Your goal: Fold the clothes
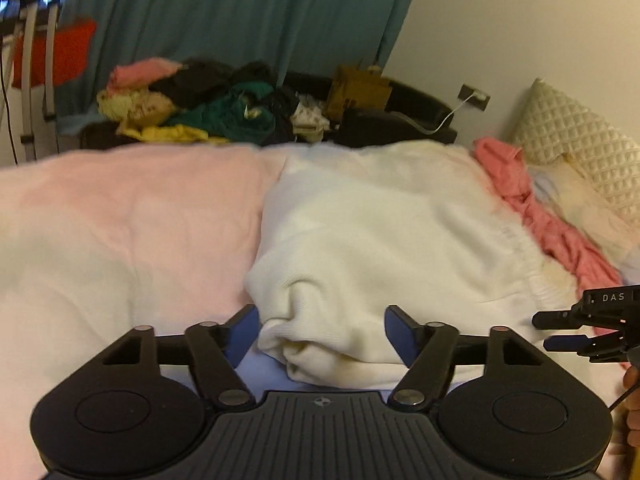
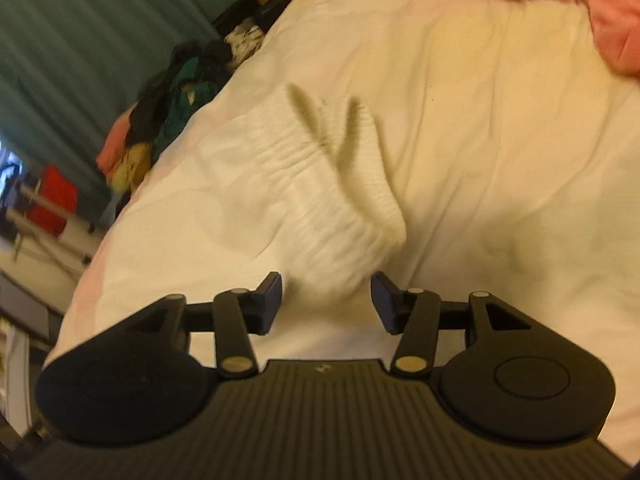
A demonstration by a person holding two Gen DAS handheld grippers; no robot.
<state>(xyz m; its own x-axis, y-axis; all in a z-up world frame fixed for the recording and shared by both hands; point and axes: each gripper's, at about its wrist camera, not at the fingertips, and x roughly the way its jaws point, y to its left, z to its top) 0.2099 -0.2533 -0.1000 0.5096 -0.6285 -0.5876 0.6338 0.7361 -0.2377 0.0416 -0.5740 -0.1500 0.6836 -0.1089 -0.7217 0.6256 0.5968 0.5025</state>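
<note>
Nearest the left wrist camera, the left gripper (image 1: 322, 334) has its jaws spread wide on either side of a bunched corner of the white garment (image 1: 372, 240); the blue pads (image 1: 246, 334) stand clear of the cloth and grip nothing. The garment lies flat on the bed (image 1: 120, 220), its ribbed elastic hem running along its right edge.

Just right of the garment's near corner, this view alone catches the right gripper (image 1: 560, 330) from the side, with a gap between its fingers and part of a hand (image 1: 632, 396) at the frame edge.

The right wrist view shows what the left one does not: the right gripper (image 2: 326, 302) over the gathered waistband, two drawstring ends (image 2: 344, 140) lying just beyond it. Its jaws are partly open, the waistband sits between them, and motion blur hides whether the pads touch the cloth.

Past the garment's far right edge lies a crumpled pink cloth (image 1: 540, 208), cut off in the right view, then a quilted cream pillow (image 1: 572, 140). Beyond the garment's far side, a pile of mixed clothes (image 1: 200, 104) rests before a teal curtain (image 1: 240, 12); individual pieces are hard to tell apart. A red item (image 1: 56, 56) hangs on a rack at far left, seen only in part.
</note>
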